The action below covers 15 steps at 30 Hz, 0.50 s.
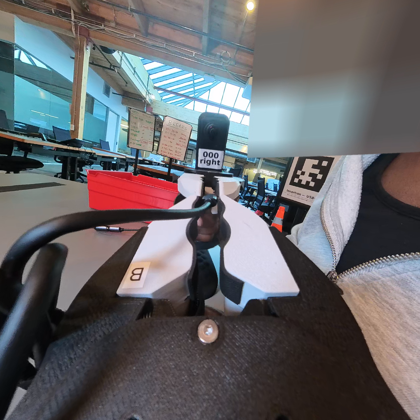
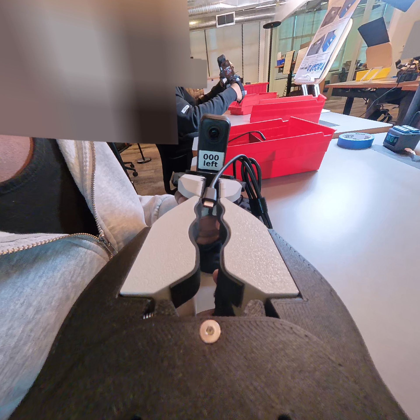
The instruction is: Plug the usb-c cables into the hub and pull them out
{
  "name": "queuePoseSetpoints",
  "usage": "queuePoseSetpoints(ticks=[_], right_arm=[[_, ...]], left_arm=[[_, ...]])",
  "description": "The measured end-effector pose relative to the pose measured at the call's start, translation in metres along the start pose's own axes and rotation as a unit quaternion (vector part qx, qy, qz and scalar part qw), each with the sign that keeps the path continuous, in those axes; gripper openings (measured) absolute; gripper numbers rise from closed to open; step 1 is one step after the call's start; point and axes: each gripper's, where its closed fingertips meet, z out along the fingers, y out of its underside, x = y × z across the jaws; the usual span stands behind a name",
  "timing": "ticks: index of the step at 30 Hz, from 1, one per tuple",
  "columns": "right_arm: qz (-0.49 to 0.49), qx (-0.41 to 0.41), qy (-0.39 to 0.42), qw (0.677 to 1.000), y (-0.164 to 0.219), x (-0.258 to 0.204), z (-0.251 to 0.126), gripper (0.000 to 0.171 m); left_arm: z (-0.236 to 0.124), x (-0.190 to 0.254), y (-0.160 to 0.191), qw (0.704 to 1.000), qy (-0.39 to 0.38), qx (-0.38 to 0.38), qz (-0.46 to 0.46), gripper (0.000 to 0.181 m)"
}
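– Jaws on the left gripper: how do they stand?

– Together, clamped on the grey plug end of the thin black usb-c cable. The metal tip points across at the right gripper, and the rest of the cable hangs in a strapped bundle to the far right of it.

– And the right jaws?

– Nearly closed, with the plug tip right at their ends. I cannot tell whether they pinch it or only meet it.

– Which step is this?

– I judge it a pick-up or a pass between the two grippers, above the plain grey table. No hub shows in either view, so no plugging has begun. A second small dark plug lies on the table on the left.

– What does the next move call for?

– Finding the hub, turning the plug to face a port, and keeping the flat tip level with the slot.

– Any writing?

– No brand can be read. Each upright black camera bears a white label, one white finger has a letter sticker, two handwritten whiteboards stand far off, and a black-and-white marker board stands on the right. An open red plastic bin is unmarked.
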Motion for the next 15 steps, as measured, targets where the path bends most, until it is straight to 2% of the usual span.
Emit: queuePoseSetpoints(ticks=[7, 10, 13, 15], right_arm=[[-0.005, 0.0, -0.003, 1.0, -0.001, -0.001, 0.001, 0.011], [-0.006, 0.0, 0.026, 1.0, -0.003, 0.004, -0.003, 0.017], [0.011, -0.008, 0.101, 0.995, -0.011, 0.024, -0.035, 0.04], [0.065, -0.041, 0.162, 0.984, -0.009, 0.042, -0.066, 0.043]], left_arm=[[-0.001, 0.001, -0.001, 1.0, 0.002, 0.002, 0.004, 0.014], [-0.001, 0.0, -0.003, 1.0, -0.01, 0.009, 0.017, 0.014], [-0.007, -0.008, -0.01, 0.999, -0.039, 0.03, 0.023, 0.014], [-0.008, -0.013, -0.01, 0.998, -0.055, 0.033, 0.02, 0.013]])
